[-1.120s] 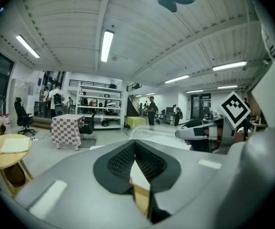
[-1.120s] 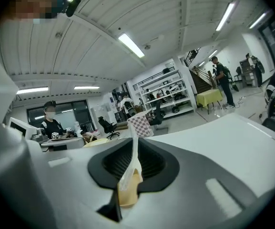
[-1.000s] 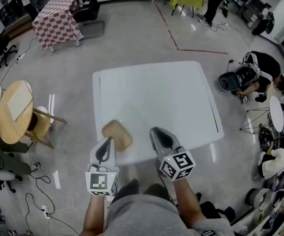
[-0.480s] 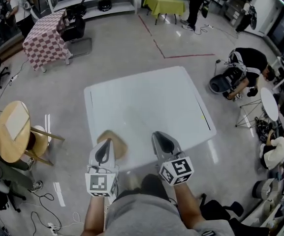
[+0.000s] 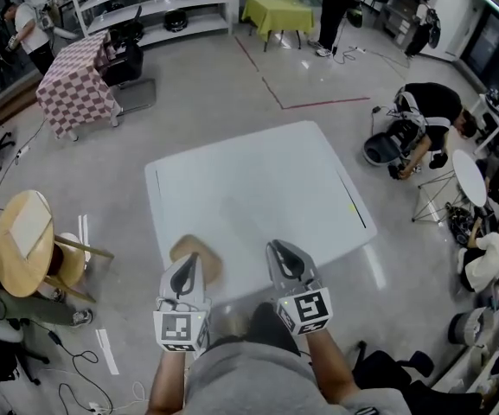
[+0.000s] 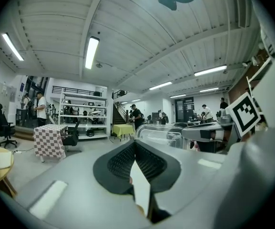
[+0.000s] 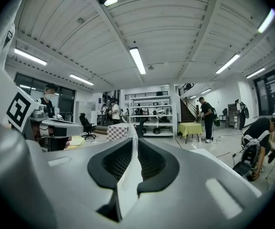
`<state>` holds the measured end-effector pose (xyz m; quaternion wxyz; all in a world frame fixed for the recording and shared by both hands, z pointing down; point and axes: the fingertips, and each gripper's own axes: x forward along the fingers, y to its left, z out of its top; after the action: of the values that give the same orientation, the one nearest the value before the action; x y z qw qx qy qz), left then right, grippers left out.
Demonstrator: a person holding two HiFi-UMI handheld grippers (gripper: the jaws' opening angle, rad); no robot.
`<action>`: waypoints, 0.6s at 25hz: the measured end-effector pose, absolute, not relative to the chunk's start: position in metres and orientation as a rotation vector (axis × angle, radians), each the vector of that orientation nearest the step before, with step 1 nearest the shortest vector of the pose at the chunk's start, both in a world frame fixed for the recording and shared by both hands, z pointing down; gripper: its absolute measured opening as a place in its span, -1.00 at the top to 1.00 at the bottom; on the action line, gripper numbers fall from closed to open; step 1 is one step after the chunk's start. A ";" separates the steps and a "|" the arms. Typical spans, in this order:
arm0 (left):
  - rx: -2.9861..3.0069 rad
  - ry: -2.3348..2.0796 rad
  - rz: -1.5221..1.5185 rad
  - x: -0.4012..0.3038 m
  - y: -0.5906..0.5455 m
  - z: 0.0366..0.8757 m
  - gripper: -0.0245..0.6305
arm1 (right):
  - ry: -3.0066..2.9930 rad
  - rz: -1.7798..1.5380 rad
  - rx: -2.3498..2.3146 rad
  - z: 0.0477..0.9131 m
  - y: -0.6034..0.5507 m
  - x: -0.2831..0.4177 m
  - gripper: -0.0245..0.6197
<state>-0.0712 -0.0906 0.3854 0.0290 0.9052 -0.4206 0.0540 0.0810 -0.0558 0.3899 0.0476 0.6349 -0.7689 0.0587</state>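
- Now, the left tool has its two jaws pressed together. Nothing is pinched in them. Only a thin pale gap shows low down between them.
- The right tool is the same, with its jaws together and nothing held.
- Both tools hang side by side over the near edge of the white desk. They point away from the person who holds them.
- A flat tan piece lies on the desk, at its near left corner. Seen from above, the left tool's tip sits right over it and hides part of it. I cannot tell if they touch.
- The left tool is much nearer to the tan piece. The right tool is a little way off, more toward the middle of the desk's near edge.
- The tan piece looks rounded, almost as wide as it is long, so its long way is hard to tell.
- Nothing stands between the left tool and the tan piece.
- Left of the desk is a round wooden table. Past the desk's far left corner is a checked table. Past its far edge is a green table.
- Right of the desk, a person bends low to the floor.
- Cables lie on the floor, left of the desk's near corner.
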 end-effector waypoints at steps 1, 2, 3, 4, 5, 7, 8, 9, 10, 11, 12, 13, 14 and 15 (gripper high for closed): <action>2.790 -1.298 0.169 -0.072 -0.091 0.387 0.89 | -2.336 0.174 1.935 0.392 -0.055 0.080 0.80; 2.788 -1.297 0.167 -0.072 -0.091 0.387 0.89 | -2.329 0.172 1.932 0.394 -0.055 0.080 0.80; 2.789 -1.294 0.164 -0.072 -0.090 0.387 0.89 | -2.323 0.172 1.929 0.395 -0.055 0.080 0.80; 2.790 -1.291 0.161 -0.071 -0.090 0.387 0.89 | -2.319 0.173 1.927 0.397 -0.054 0.080 0.80; 2.792 -1.287 0.159 -0.070 -0.089 0.387 0.89 | -2.313 0.172 1.925 0.399 -0.053 0.080 0.80; 2.793 -1.276 0.164 -0.067 -0.084 0.389 0.89 | -2.298 0.169 1.921 0.402 -0.049 0.081 0.80; 2.793 -1.269 0.171 -0.066 -0.081 0.390 0.89 | -2.294 0.171 1.917 0.403 -0.047 0.082 0.80; 2.792 -1.263 0.180 -0.064 -0.077 0.393 0.89 | -2.292 0.176 1.914 0.404 -0.045 0.083 0.80; 2.791 -1.258 0.192 -0.063 -0.075 0.396 0.89 | -2.291 0.184 1.913 0.406 -0.043 0.084 0.80; 2.792 -1.252 0.205 -0.061 -0.072 0.399 0.89 | -2.289 0.194 1.913 0.408 -0.041 0.084 0.80; 2.796 -1.244 0.217 -0.059 -0.070 0.403 0.89 | -2.286 0.202 1.914 0.410 -0.040 0.086 0.80; 2.801 -1.236 0.225 -0.056 -0.069 0.405 0.89 | -2.283 0.208 1.917 0.412 -0.038 0.087 0.80; 2.806 -1.229 0.228 -0.054 -0.067 0.406 0.89 | -2.281 0.214 1.920 0.415 -0.037 0.088 0.80; 2.807 -1.224 0.229 -0.052 -0.066 0.407 0.89 | -2.279 0.222 1.922 0.417 -0.036 0.088 0.80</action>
<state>-0.0522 -0.0663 0.4070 0.0354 0.9135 -0.3984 0.0745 0.0883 -0.0356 0.4166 0.0759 0.6410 -0.7602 0.0740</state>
